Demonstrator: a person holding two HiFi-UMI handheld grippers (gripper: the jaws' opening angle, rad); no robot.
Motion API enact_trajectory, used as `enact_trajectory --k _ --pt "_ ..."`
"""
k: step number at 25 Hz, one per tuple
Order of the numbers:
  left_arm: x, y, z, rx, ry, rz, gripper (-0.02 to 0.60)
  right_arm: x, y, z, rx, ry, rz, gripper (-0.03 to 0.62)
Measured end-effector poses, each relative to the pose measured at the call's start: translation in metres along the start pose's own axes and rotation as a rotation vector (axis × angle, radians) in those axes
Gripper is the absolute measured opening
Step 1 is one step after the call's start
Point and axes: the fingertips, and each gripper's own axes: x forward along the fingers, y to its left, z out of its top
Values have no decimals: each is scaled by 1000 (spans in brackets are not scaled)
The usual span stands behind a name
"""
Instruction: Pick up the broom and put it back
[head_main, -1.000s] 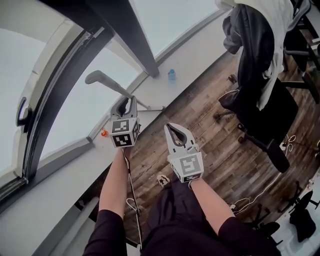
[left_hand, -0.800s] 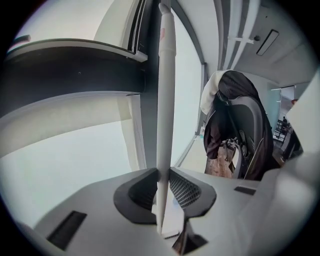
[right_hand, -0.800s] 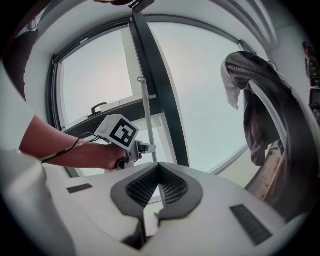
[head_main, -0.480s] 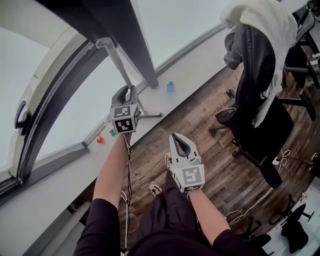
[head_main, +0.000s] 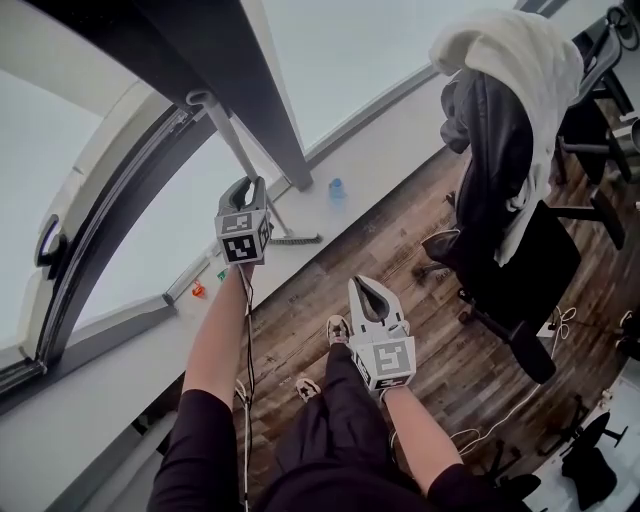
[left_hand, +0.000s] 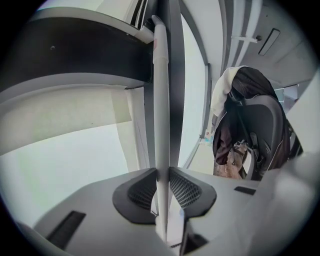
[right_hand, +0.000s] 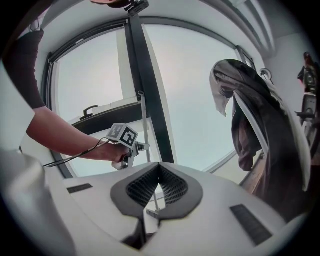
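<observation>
The broom has a pale grey handle (head_main: 226, 136) and a small brush head (head_main: 297, 240) that rests on the white window ledge (head_main: 395, 120). Its handle stands steeply, with the top end close to the dark window pillar (head_main: 250, 90). My left gripper (head_main: 249, 186) is shut on the handle partway up. In the left gripper view the handle (left_hand: 160, 100) runs straight up between the pads of the left gripper (left_hand: 161, 187). My right gripper (head_main: 366, 287) hangs lower and nearer to me, shut and empty. In the right gripper view the right gripper (right_hand: 159, 167) points at the broom handle (right_hand: 144, 122).
An office chair (head_main: 520, 250) draped with a dark jacket and a white garment stands at the right on the wood floor (head_main: 420, 330). A small blue bottle (head_main: 336, 188) and an orange object (head_main: 198, 290) sit on the ledge. Cables lie on the floor near the chair.
The left gripper has carried the broom toward the window, and its handle has swung from a leftward lean to nearly upright beside the pillar. The right gripper has drifted lower in the view.
</observation>
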Motion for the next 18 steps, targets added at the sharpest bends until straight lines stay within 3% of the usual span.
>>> enact_trajectory --k 4,10,14,18 --pt "-7 -3 0 37 -35 52 78 4 -4 8 4 -10 5 21" --pt "-27 3 -8 33 -33 58 78 8 -2 15 15 -24 8 21" --pt "-52 2 -9 -33 -72 58 71 5 -1 20 35 -39 2 21" --pt "-98 -14 2 -57 -134 26 9 2 14 29 34 -54 15 21"
